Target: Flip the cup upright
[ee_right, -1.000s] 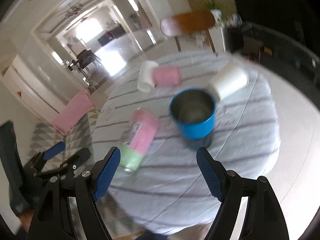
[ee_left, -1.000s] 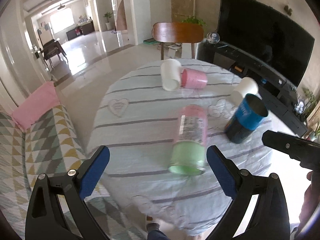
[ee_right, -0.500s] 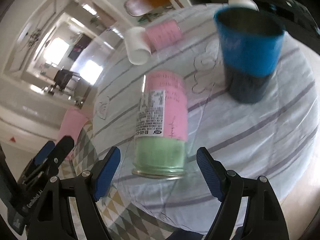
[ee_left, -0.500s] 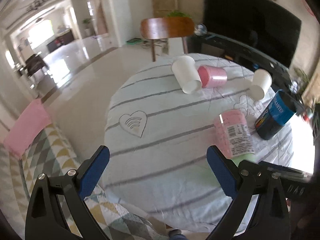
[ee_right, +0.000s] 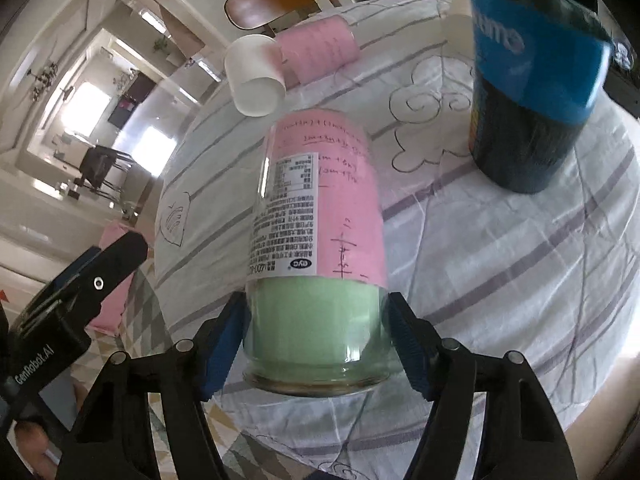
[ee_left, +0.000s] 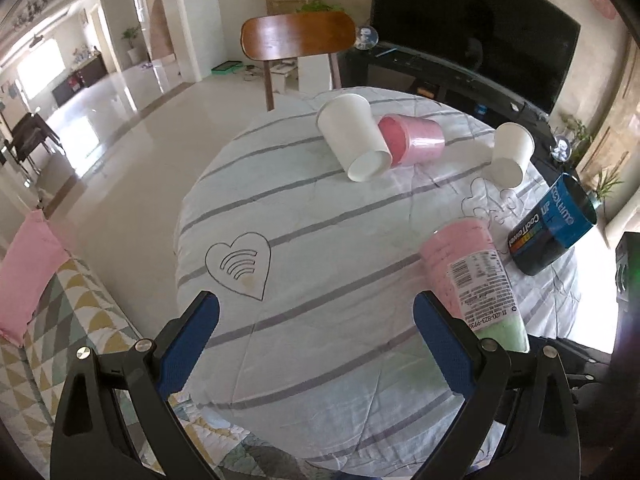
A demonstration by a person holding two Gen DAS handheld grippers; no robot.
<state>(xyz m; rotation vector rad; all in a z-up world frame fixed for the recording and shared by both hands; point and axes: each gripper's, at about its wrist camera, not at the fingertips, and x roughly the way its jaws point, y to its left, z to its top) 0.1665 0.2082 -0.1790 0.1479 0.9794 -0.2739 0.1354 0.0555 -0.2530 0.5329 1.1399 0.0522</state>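
**Right gripper clamps the pink-and-green cup**

The right gripper (ee_right: 316,344) is closed on the green end of the pink-and-green cup (ee_right: 320,240), a blue pad pressed to each side; the pink end points toward 12 o'clock over the striped tablecloth (ee_right: 500,280). The left gripper (ee_left: 316,344) hangs wide open and empty, the cup at its 3 o'clock beyond the right finger.

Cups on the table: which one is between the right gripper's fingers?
The pink-and-green glass cup, lying on its side; the right gripper closes on its green end. The white, pink and blue cups sit farther off, untouched.
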